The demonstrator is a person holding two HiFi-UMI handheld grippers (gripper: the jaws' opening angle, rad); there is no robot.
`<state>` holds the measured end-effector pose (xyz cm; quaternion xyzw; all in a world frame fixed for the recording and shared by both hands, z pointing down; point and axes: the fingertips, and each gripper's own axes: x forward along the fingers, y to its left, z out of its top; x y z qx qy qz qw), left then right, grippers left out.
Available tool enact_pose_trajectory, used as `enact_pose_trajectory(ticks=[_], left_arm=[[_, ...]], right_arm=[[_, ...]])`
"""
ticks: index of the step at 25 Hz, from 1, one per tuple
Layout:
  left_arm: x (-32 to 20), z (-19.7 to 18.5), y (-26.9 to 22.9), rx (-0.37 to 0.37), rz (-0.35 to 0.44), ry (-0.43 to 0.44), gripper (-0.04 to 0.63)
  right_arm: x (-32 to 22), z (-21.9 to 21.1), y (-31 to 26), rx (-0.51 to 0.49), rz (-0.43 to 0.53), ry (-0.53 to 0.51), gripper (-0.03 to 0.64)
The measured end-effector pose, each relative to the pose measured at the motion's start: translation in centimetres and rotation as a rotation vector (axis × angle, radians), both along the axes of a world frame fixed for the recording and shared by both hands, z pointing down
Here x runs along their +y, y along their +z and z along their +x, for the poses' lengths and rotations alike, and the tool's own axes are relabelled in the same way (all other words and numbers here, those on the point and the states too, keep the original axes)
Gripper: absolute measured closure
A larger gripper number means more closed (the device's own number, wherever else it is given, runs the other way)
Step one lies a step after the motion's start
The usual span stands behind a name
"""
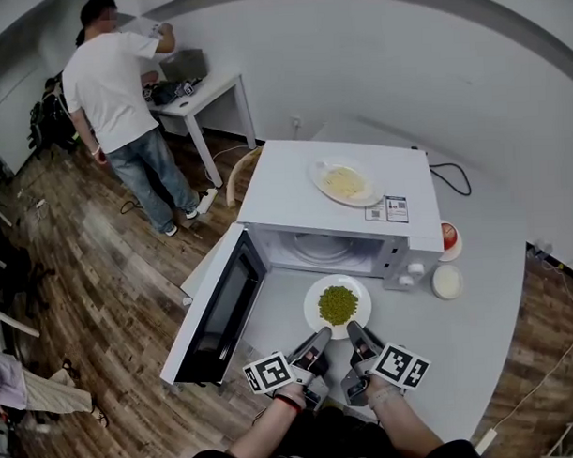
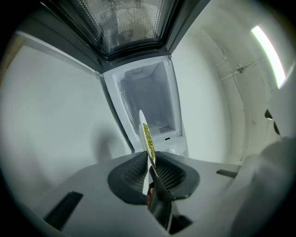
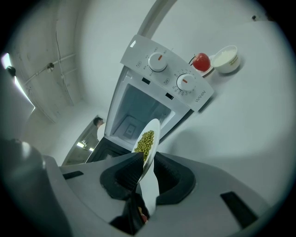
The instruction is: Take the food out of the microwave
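Observation:
A white plate of green peas [image 1: 338, 305] is held just in front of the open microwave [image 1: 337, 207], above the white table. My left gripper [image 1: 314, 349] is shut on the plate's near rim, and my right gripper [image 1: 358, 341] is shut on the rim beside it. In the left gripper view the plate [image 2: 147, 139] stands edge-on between the pads. The right gripper view shows the peas [image 3: 145, 142] on the plate pinched in the jaws. The microwave's chamber [image 2: 148, 99] is bare inside, with its door [image 1: 217, 310] swung open to the left.
A second plate of pale food [image 1: 342, 182] lies on top of the microwave. A red-and-white bowl [image 1: 448, 235] and a white bowl [image 1: 446, 282] stand on the table right of it. A person [image 1: 122, 98] stands at a desk far left.

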<state>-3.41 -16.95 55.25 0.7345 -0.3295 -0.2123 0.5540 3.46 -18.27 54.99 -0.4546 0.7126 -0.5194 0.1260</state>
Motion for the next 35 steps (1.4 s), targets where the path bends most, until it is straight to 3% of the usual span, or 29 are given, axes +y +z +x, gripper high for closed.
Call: enact_pose_trajectory(ticks=[23, 35], left_arm=[[2.9, 1.5, -0.8, 0.016, -0.014, 0.042, 0.541], [4.5, 0.4, -1.5, -0.014, -0.022, 0.063, 0.541]], right_arm=[[3.2, 1.5, -0.9, -0.025, -0.010, 0.041, 0.536], [5.0, 0.6, -1.6, -0.035, -0.029, 0.054, 0.537]])
